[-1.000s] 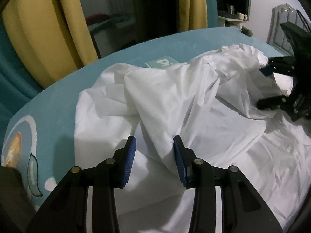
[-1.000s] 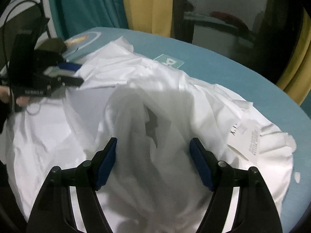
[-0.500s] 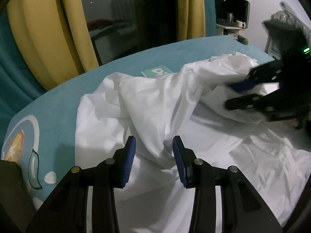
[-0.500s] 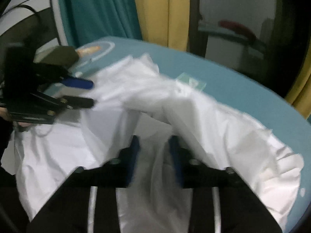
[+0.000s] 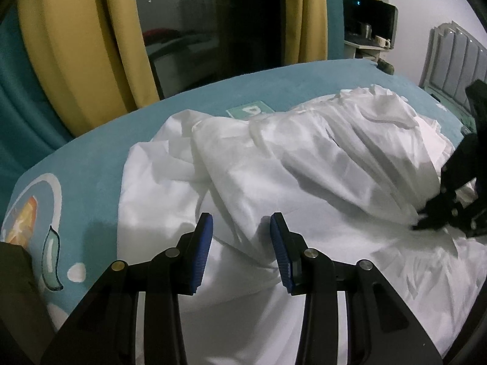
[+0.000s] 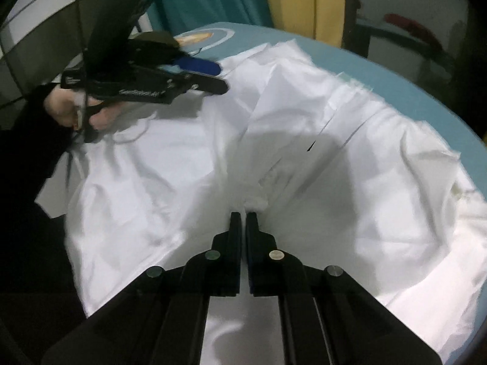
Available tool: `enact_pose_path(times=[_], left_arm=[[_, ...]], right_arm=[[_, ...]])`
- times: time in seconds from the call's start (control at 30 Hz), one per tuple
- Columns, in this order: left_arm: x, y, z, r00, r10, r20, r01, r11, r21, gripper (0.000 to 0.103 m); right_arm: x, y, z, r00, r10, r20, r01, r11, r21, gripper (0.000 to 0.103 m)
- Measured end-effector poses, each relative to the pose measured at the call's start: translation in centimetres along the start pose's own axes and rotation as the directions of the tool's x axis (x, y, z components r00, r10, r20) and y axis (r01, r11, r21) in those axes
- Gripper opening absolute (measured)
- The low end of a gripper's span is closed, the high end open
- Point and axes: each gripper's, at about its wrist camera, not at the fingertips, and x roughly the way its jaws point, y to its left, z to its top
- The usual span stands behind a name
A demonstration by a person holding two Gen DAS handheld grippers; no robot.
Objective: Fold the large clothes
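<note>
A large white garment lies crumpled over a teal bedcover. My left gripper hangs open just above its near-left part. A raised fold runs between the blue pads, which do not press on it. In the right wrist view the left gripper hovers at the upper left over the garment, held by a hand. My right gripper is shut, with a small tuft of the white cloth pinched at its tips. In the left wrist view the right gripper sits at the far right, pulling the cloth taut.
Yellow curtains and a dark window stand behind the bed. A grey headboard and a desk with small items are at the far right. A green label peeks out past the garment. The bedcover's edge curves close behind.
The right gripper's jaws went from wide apart to shut on the cloth and shifted sideways, dragging the fabric into a long ridge. The left gripper stayed put with the same gap.
</note>
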Motion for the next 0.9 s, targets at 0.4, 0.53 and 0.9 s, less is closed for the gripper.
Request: enact_pose_path(times=[0.4, 0.53, 0.9], left_arm=[[0.1, -2.9, 1.7, 0.997, -0.053, 0.053, 0.051, 0.998, 0.039, 0.042], [2.9, -3.9, 0.8, 0.997, -0.06, -0.046, 0.064, 0.995, 0.073, 0.042], [-0.5, -2.8, -1.3, 0.999, -0.049, 0.005, 0.049, 0.998, 0.051, 0.043]], right_arm=[[-2.9, -0.4, 2.0, 0.968, -0.211, 0.134, 0.206, 0.977, 0.045, 0.047], [-1.1, -1.7, 1.5, 0.949, -0.309, 0.061, 0.304, 0.949, 0.079, 0.05], [-1.8, -2.4, -1.6, 0.957, -0.288, 0.015, 0.283, 0.948, 0.149, 0.06]])
